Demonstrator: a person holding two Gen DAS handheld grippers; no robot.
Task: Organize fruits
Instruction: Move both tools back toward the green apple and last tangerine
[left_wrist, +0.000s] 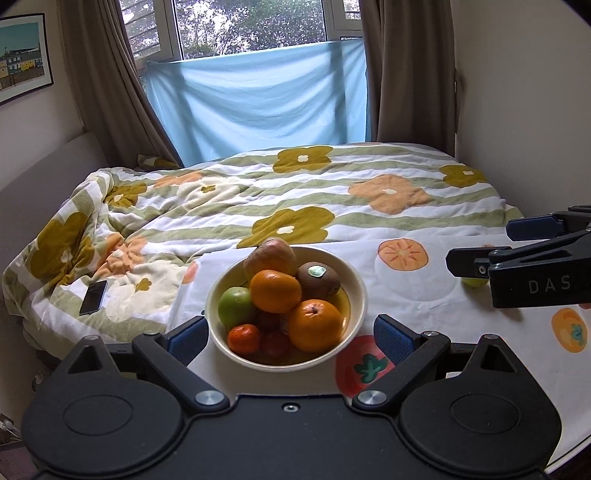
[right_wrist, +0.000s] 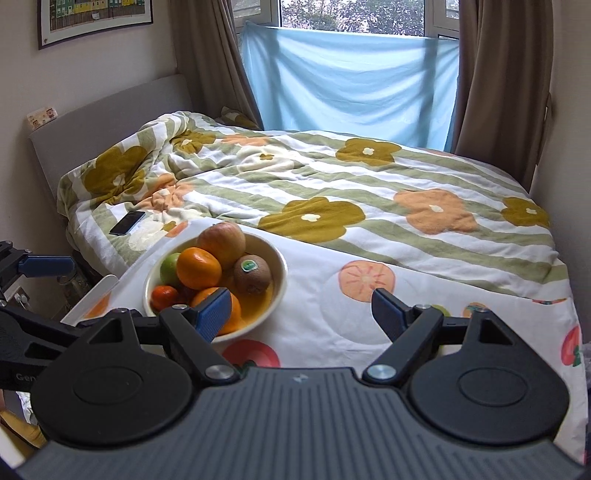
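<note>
A cream bowl (left_wrist: 356, 284) (right_wrist: 282, 271) stands on a table covered with a fruit-print cloth (left_wrist: 424, 291). It holds an apple (left_wrist: 269, 254), a kiwi (left_wrist: 319, 280), two oranges (left_wrist: 275, 290), a green apple (left_wrist: 234, 306), a small mandarin (left_wrist: 243, 338) and dark red fruit. My left gripper (left_wrist: 290, 338) is open and empty, its fingers either side of the bowl's near rim. My right gripper (right_wrist: 301, 314) is open and empty, just right of the bowl; it also shows in the left wrist view (left_wrist: 480, 243). A small green fruit (left_wrist: 474, 282) lies on the cloth behind it.
A bed with a flowered duvet (left_wrist: 295, 192) lies right behind the table. A phone (left_wrist: 93, 297) lies on the duvet at the left. The table's right edge (right_wrist: 576, 332) is close to the right gripper.
</note>
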